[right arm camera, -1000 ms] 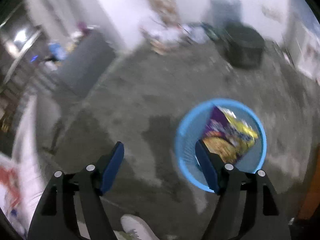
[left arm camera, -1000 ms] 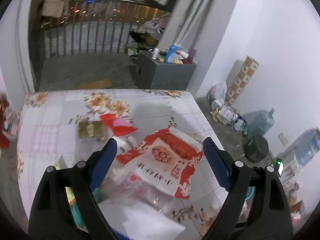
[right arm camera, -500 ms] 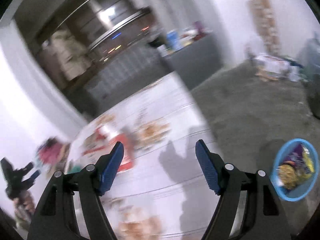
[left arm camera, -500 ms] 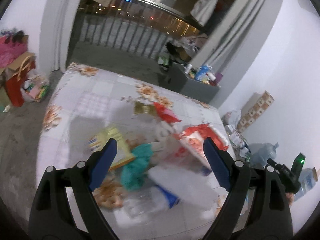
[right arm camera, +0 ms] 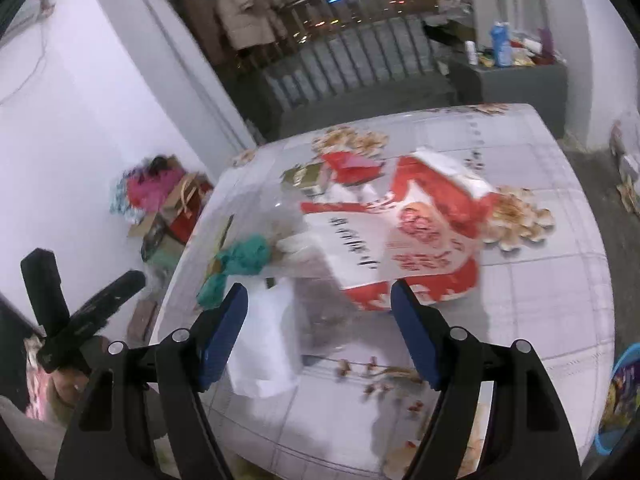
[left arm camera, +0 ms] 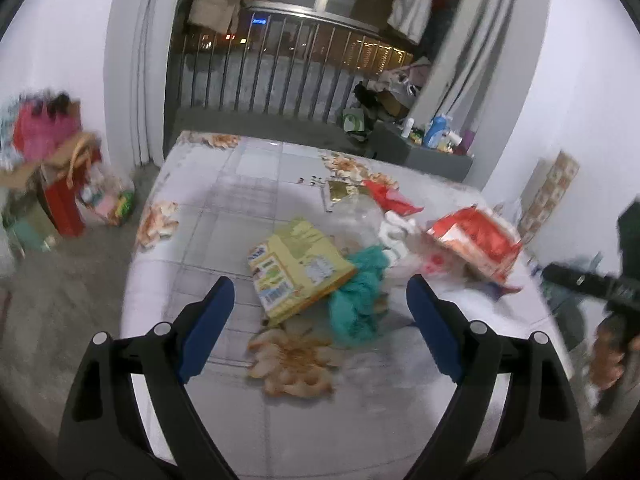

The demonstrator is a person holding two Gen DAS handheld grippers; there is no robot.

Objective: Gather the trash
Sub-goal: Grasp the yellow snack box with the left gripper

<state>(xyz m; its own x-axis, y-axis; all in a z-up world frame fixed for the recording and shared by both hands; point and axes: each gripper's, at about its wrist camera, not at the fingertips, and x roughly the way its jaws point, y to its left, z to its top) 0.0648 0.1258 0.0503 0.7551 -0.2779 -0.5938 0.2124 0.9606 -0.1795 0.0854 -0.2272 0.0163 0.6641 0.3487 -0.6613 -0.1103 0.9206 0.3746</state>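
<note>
Trash lies heaped on a table with a flowered cloth (left arm camera: 240, 208). In the left wrist view a yellow carton (left arm camera: 298, 270) and a crumpled teal bag (left arm camera: 358, 296) lie just ahead of my open, empty left gripper (left arm camera: 320, 300). A red and white bag (left arm camera: 476, 242) sits to the right. In the right wrist view my right gripper (right arm camera: 318, 306) hovers open and empty over the table, with the red and white bag (right arm camera: 400, 236) ahead, a white bag (right arm camera: 268, 340) by the left finger and the teal bag (right arm camera: 240, 260) further left. The blue bin (right arm camera: 618, 396) stands at the right edge.
A gold packet (left arm camera: 344, 192) and a red wrapper (left arm camera: 390, 200) lie further back on the table. A grey cabinet (left arm camera: 432, 156) with bottles stands behind it, before a railing. Bags and boxes (left arm camera: 60, 184) pile up on the floor to the left.
The right gripper swung up from above the blue bin on the floor to over the table. The left gripper pulled back and left, so the yellow carton and teal bag now lie before it.
</note>
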